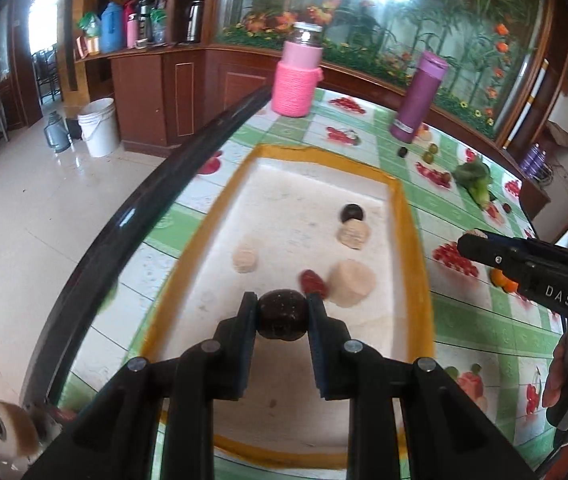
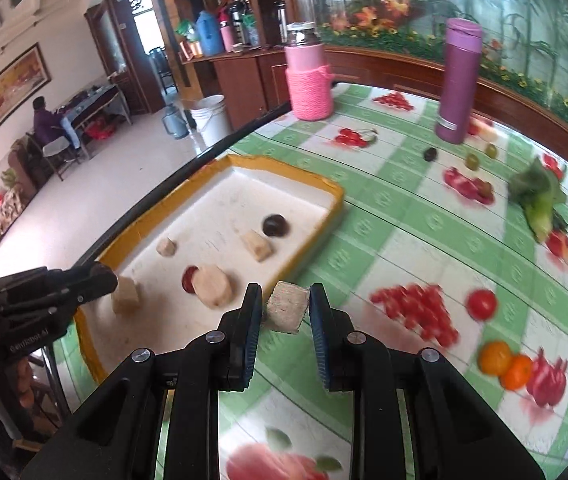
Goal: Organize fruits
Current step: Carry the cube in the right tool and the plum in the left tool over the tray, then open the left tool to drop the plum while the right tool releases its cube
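My left gripper is shut on a dark brown round fruit above the near end of a yellow-rimmed white tray. In the tray lie another dark fruit, a red piece and several pale chunks. My right gripper is shut on a pale cube-like chunk, held over the tablecloth just right of the tray. In the right wrist view, the left gripper reaches over the tray's near left corner, and the fruit it holds is hidden.
A pink bottle and a purple bottle stand at the back of the table. A small dark fruit, green fruits, a leafy vegetable and two oranges lie to the right. The table's dark edge runs left of the tray.
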The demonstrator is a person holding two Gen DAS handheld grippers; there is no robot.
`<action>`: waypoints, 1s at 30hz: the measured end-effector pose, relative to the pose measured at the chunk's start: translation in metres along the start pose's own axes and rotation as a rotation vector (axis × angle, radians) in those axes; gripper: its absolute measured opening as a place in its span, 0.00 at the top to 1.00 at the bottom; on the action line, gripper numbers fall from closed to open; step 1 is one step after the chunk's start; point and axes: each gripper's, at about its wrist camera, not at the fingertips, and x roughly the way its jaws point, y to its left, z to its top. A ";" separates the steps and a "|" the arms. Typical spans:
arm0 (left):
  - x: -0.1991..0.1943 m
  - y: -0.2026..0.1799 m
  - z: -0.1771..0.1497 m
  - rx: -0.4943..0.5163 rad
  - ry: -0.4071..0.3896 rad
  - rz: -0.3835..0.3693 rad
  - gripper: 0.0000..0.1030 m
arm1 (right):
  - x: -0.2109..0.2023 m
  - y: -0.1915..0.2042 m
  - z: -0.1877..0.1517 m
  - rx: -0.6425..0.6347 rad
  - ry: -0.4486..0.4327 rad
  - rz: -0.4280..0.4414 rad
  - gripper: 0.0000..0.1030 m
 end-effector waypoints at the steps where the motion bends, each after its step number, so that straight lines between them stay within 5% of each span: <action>1: 0.004 0.005 0.002 -0.010 0.003 0.002 0.74 | 0.009 0.006 0.007 -0.006 0.008 0.008 0.77; 15: 0.038 0.032 0.012 0.000 0.074 0.019 0.74 | 0.105 0.044 0.046 -0.074 0.134 0.052 0.77; 30: 0.056 0.033 0.008 0.005 0.110 0.061 0.73 | 0.134 0.055 0.043 -0.183 0.209 0.002 0.77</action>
